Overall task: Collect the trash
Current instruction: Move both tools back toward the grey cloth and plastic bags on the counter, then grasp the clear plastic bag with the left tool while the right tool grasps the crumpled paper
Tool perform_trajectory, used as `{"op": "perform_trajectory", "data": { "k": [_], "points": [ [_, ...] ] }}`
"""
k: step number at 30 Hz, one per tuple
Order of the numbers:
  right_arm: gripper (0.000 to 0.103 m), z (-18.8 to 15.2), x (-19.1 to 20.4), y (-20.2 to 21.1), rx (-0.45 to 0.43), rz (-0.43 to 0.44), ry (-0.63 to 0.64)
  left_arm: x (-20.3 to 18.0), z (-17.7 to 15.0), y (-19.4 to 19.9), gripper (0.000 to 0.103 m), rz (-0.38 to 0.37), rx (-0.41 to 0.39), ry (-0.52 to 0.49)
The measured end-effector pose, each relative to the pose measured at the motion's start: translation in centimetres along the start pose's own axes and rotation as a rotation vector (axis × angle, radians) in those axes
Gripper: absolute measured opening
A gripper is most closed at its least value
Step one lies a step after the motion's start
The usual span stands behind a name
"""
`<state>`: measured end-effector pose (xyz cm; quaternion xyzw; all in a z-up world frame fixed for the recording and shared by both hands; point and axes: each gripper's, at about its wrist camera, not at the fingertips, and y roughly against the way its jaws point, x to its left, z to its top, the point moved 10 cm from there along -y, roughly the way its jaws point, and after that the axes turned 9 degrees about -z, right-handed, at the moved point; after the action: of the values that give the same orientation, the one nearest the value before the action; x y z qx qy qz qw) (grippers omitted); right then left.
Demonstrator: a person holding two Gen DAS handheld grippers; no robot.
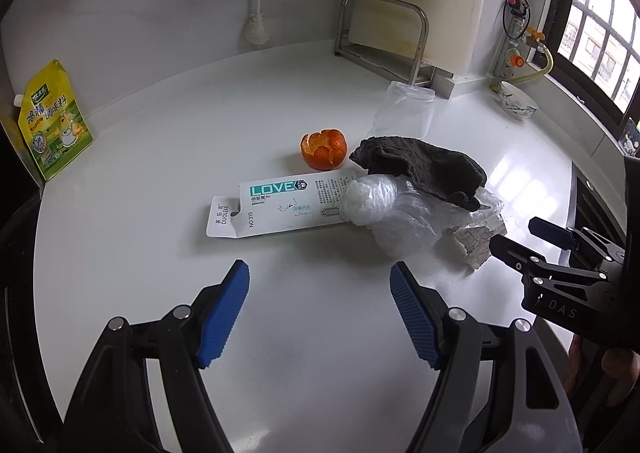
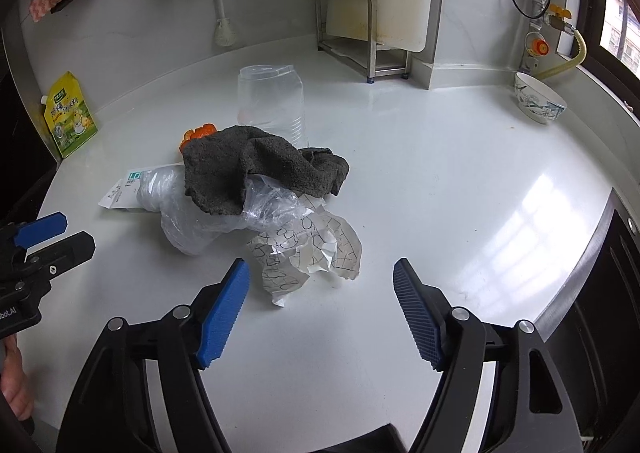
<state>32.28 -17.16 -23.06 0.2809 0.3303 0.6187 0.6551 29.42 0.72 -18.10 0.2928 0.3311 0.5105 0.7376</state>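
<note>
White countertop, orange peel, card packaging, crumpled paper

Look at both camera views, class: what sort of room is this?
Most likely a home kitchen: a white worktop with a steel rack at the wall, a bottle brush hanging above, a seasoning pouch and a bowl nearby.
</note>
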Motion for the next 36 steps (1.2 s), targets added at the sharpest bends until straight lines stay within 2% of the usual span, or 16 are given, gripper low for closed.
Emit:
{"op": "perform_trajectory", "data": {
  "k": [4,15,17,18,20,21,28,36],
  "points": [
    [0.073,0.1,0.5,-1.5,0.023,0.047,0.042,-0.3,-0.1,-0.3,0.071,-0.006,0.005,-0.009],
    [0.072,0.8,1.3,-3.7,0.019,0.057,0.112,-0.2,-0.5,-0.8,0.071,-0.005,0.019,-0.014],
    [0.058,0.8,1.4,-3.6,0.019,0.067,0.106,-0.3,-0.4,-0.9,0.071,-0.008,0.018,-0.013],
    [0.054,0.8,1.4,-3.5,0.017,0.07,0.104,-0.5,-0.3,-1.0,0.071,-0.011,0.016,-0.012],
    [0.038,0.7,1.3,-3.3,0.014,0.078,0.098,-0.9,-0.1,-1.3,0.071,-0.019,0.011,-0.013],
    [0.035,0.6,1.3,-3.1,0.015,0.083,0.09,-1.1,0.0,-1.4,0.071,-0.021,0.008,-0.015],
    [0.028,0.0,0.0,-1.6,0.0,0.105,-0.009,-3.1,0.7,-2.7,0.076,-0.057,-0.011,-0.02],
    [0.028,-2.2,-2.8,-0.6,0.009,0.085,-0.169,-4.9,0.9,-4.7,0.077,-0.08,-0.009,0.001]
  ]
}}
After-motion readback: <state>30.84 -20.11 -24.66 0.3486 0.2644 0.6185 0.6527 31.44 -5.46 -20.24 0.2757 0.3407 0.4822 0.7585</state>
